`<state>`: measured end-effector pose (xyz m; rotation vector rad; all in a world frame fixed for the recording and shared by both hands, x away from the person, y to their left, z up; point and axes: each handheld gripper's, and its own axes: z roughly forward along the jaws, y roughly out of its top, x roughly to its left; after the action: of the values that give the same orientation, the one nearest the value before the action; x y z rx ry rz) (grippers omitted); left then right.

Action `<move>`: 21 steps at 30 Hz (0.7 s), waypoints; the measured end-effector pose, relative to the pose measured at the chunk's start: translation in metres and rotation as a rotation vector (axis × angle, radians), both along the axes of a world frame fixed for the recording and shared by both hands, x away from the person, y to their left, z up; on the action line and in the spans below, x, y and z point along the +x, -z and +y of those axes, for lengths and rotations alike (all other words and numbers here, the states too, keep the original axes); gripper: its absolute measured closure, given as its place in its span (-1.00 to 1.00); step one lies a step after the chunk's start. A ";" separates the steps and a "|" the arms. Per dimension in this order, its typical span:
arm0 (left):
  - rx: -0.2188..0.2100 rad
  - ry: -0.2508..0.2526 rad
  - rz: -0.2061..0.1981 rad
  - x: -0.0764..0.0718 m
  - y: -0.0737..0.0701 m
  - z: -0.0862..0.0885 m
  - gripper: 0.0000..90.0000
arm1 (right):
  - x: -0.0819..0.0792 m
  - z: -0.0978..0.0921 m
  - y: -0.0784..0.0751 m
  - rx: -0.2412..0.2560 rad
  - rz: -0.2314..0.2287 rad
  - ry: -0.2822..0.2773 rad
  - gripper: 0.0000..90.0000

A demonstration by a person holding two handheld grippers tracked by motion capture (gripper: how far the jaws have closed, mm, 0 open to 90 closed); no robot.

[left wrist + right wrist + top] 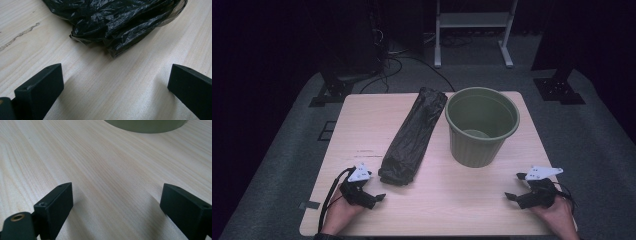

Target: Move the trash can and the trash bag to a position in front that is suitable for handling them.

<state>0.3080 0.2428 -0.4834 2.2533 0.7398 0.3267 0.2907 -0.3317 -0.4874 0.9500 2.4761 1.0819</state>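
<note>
My left gripper (373, 192) gapes empty just short of the black bag's (414, 135) edge; my right gripper (515, 186), open too, faces bare surface (452, 200) before the green bucket (482, 125).

High view: fixed above the near edge of the table (437, 200), facing forward and down, far enough to take in the whole top and the floor beyond. Left gripper view: low, close over the wood, looking between its 2 jaws at the near end of the bag (117, 22). Right gripper view: equally low, facing the bin (146, 126) base. Each shares bag (414, 135) or bin (482, 125) with the high view.
</note>
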 end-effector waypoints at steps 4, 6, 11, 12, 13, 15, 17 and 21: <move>0.000 0.000 0.001 0.000 0.000 0.000 -1.00 | 0.000 0.001 -0.001 -0.009 0.009 0.013 -0.77; 0.000 0.000 0.000 0.000 0.000 0.000 -1.00 | 0.000 0.001 -0.002 -0.012 0.017 0.020 -0.75; -0.001 0.000 0.000 0.000 0.000 0.000 -1.00 | 0.000 0.000 -0.008 -0.004 0.029 0.037 -0.74; -0.001 0.000 0.000 0.000 0.000 0.000 -1.00 | -0.001 0.000 -0.011 0.003 0.025 0.041 -0.73; -0.001 0.000 0.000 0.000 0.000 0.000 -1.00 | -0.001 -0.001 -0.014 0.008 0.020 0.043 -0.73; 0.000 0.000 0.001 0.000 0.000 0.000 -1.00 | 0.000 -0.001 -0.019 0.006 0.008 0.046 -0.73; -0.001 0.000 0.000 0.000 0.000 0.000 -1.00 | 0.001 -0.001 -0.024 0.001 0.001 0.047 -0.73; -0.001 0.000 0.000 0.000 0.000 0.000 -1.00 | 0.002 -0.003 -0.037 0.051 -0.011 0.053 -0.73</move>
<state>0.3081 0.2427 -0.4834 2.2524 0.7403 0.3259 0.2925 -0.3346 -0.4503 1.0155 2.4118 1.1345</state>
